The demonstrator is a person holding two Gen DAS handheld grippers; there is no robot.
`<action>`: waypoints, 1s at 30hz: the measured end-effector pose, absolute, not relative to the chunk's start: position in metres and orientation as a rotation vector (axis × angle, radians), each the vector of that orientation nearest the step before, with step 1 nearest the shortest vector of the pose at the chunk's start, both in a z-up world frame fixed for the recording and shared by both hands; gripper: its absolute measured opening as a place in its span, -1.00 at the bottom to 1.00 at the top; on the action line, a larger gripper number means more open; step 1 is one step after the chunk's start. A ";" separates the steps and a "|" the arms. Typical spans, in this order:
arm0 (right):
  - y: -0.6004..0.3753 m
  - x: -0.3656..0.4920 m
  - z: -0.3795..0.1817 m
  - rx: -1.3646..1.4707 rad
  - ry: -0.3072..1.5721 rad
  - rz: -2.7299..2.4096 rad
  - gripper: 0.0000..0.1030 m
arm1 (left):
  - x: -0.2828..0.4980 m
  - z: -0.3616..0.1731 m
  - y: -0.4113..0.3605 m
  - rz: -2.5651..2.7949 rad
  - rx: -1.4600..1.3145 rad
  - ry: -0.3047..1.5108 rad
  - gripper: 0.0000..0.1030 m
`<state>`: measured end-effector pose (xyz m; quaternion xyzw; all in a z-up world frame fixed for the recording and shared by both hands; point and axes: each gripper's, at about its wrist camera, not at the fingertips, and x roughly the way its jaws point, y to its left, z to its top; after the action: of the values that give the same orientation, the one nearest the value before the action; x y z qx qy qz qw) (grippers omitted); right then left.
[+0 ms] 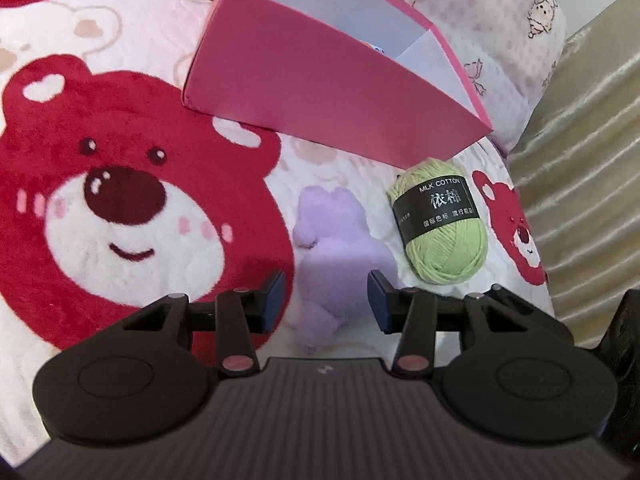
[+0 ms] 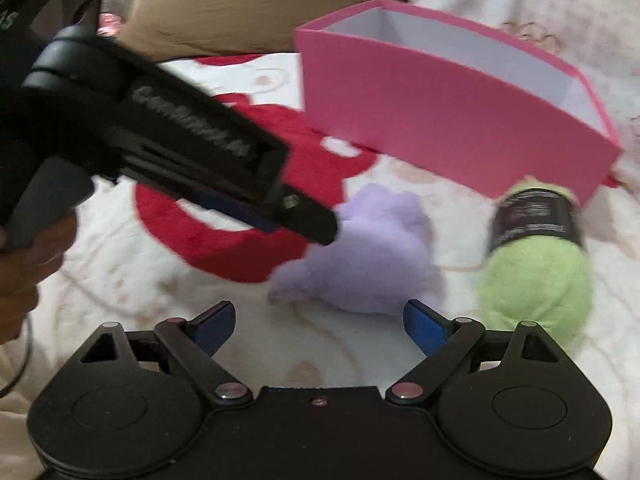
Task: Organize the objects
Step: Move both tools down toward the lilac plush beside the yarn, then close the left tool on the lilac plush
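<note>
While its jaws stand released, the left gripper (image 1: 327,298) hovers over the purple plush (image 1: 340,240), green yarn (image 1: 442,220) beside it, below the pink box (image 1: 320,88). Right wrist view: right gripper (image 2: 319,326), jaws spread, faces the plush (image 2: 368,248).

The black paper band (image 1: 436,208) wrapped around the light green ball of yarn (image 1: 446,236) reads "MILK COTTON" in white capitals, with large Chinese characters below it and a smaller line of Chinese print under those. In the right wrist view the same band (image 2: 536,218) is too blurred to read.
</note>
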<state>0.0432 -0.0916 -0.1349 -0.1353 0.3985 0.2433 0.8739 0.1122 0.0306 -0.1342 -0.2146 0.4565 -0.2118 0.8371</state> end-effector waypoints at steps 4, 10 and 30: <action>-0.104 0.052 -0.134 -0.237 0.837 0.479 0.82 | 0.115 -0.139 0.025 -0.451 -0.452 0.957 -0.14; -0.103 0.065 -0.145 -0.221 0.835 0.498 0.81 | 0.124 -0.151 0.020 -0.448 -0.472 0.971 -0.18; -0.119 0.058 -0.141 -0.111 0.775 0.475 0.42 | 0.111 -0.139 0.004 -0.471 -0.431 0.936 -0.22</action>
<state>0.0578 -0.1185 -0.1410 -0.0535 0.3741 0.2294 0.8970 0.1112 0.0045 -0.1386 -0.2041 0.4436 -0.2229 0.8438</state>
